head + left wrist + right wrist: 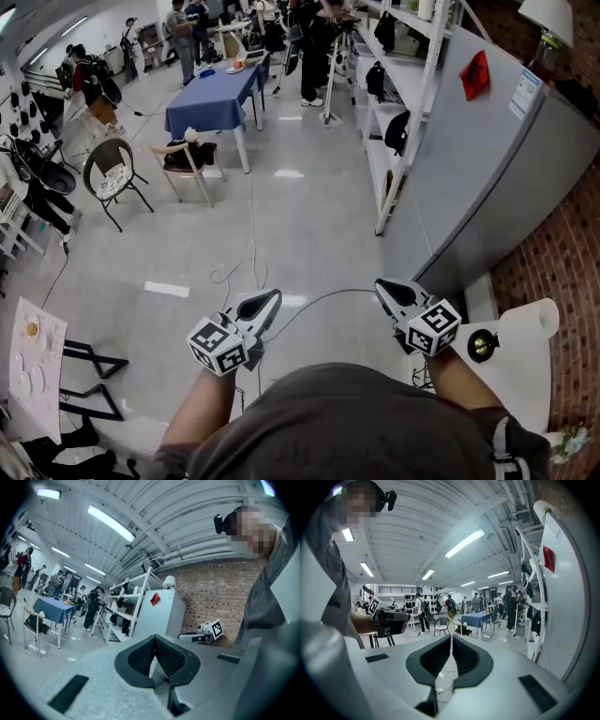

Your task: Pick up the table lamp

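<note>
A table lamp with a white cone shade [521,367] and a brass fitting [482,346] stands at the lower right of the head view, close beside my right forearm. My right gripper [382,286] is held out over the floor, to the left of the lamp and apart from it, shut with nothing between its jaws [450,638]. Further left, my left gripper [273,298] is level with it and also shut and empty [154,640]. A second white-shaded lamp [547,17] sits on top of the grey refrigerator [497,159].
Beside the refrigerator are a white shelf rack [405,112] and a brick wall [562,262]. A cable [248,272] trails over the shiny floor. Further off are a blue-covered table [216,98], chairs [112,173] and several people. A white table [37,361] is at the lower left.
</note>
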Motion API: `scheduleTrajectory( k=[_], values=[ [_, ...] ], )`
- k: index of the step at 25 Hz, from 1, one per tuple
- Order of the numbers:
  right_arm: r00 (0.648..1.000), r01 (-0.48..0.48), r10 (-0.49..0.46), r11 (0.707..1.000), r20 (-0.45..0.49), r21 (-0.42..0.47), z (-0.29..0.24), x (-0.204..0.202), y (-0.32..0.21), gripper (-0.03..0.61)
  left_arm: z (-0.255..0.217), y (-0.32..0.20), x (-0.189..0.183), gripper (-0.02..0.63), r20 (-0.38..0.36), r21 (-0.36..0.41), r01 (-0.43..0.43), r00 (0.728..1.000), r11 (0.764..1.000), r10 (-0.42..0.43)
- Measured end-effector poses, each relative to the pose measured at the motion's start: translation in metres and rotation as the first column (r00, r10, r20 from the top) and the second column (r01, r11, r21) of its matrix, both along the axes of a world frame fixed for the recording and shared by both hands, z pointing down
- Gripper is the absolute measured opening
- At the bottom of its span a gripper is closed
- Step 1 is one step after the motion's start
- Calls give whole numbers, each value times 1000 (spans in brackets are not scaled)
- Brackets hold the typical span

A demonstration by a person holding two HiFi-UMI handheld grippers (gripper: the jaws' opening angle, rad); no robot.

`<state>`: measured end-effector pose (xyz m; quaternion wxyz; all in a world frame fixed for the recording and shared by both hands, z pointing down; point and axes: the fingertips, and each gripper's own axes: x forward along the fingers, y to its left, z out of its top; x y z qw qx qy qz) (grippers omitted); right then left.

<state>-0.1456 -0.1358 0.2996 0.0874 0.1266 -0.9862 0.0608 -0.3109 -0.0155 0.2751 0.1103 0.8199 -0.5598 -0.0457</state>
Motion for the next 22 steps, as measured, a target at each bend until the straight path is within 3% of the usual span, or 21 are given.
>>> scheduleTrajectory(
  k=[1,2,4,13,18,22],
  values=[
    [1000,7,-7,1000,5,5,0,2,1,45,1,-1,3,5,-1,-1,-5,1000,1000,5],
    [1000,14,-14,1000,10,12,0,3,3,149,2,-2,5,5,-1,-1,-10,1000,1000,10],
    [1000,15,-15,999,16,30,-1,3,6,204,3,-3,7,5,-1,-5,-25,1000,1000,25],
    [996,-84,84,996,-14,36,14,24,0,206,14,-17,24,5,-7,-39,-104,995,994,104],
    [982,-186,186,982,-36,23,41,66,-11,206,31,-44,61,5,-14,-58,-201,980,978,200],
    [953,-298,298,955,-61,10,67,118,-29,206,47,-71,109,5,-24,-55,-292,956,955,291]
  ],
)
